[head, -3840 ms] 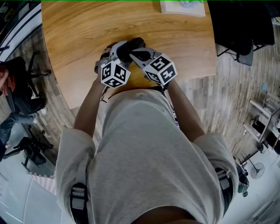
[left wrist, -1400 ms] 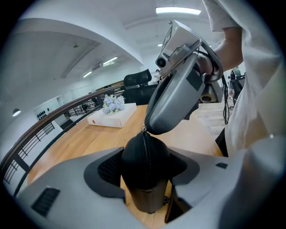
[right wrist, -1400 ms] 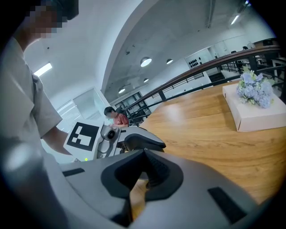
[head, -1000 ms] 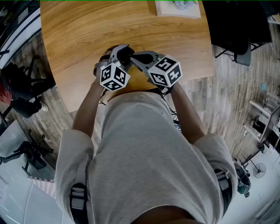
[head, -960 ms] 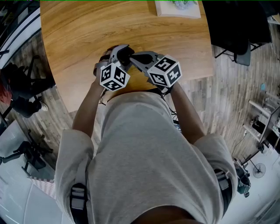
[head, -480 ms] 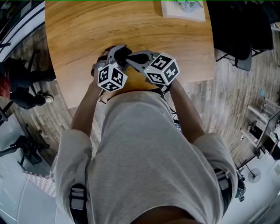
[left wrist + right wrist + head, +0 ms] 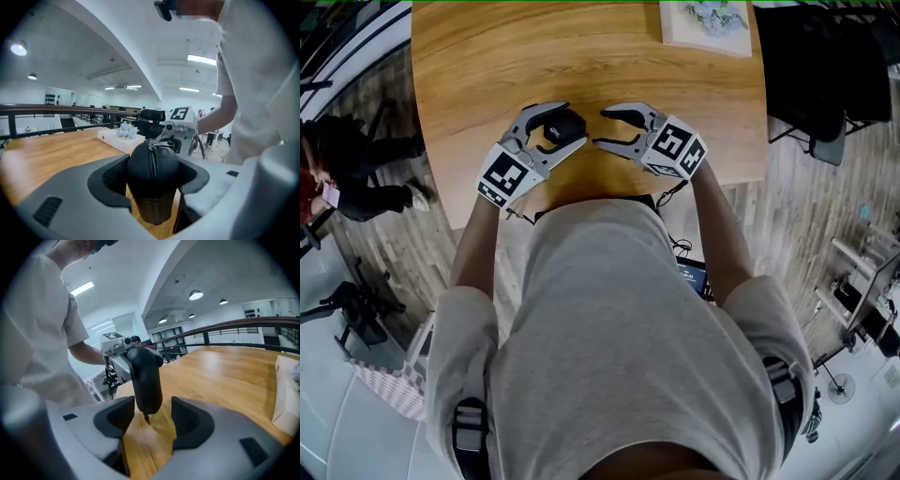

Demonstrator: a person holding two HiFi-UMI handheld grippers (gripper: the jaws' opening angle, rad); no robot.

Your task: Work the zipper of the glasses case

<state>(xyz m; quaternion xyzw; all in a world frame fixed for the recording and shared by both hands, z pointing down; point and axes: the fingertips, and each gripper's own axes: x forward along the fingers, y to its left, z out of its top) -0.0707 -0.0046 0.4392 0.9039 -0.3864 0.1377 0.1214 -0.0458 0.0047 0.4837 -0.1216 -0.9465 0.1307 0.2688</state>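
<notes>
The black glasses case point(image 7: 555, 127) sits between the jaws of my left gripper point(image 7: 563, 126), which is shut on it above the wooden table point(image 7: 487, 66). In the left gripper view the case point(image 7: 152, 164) fills the gap between the pads, and its zipper runs down the middle with the metal pull point(image 7: 158, 143) at the far end. My right gripper point(image 7: 602, 128) stands just right of the case, apart from it. Its jaws have just been opening, and they hold nothing. In the right gripper view the case point(image 7: 146, 378) hangs upright just beyond the open jaws.
A white box with flowers point(image 7: 708, 23) lies at the table's far edge, with a black chair point(image 7: 811, 66) to the right of the table. The table's near edge is close to my body. A person point(image 7: 347, 169) is on the floor at the left.
The right gripper has let go of the case's zipper end, opened and drawn away to the right. The left gripper has rolled and moved left and up with the case.
</notes>
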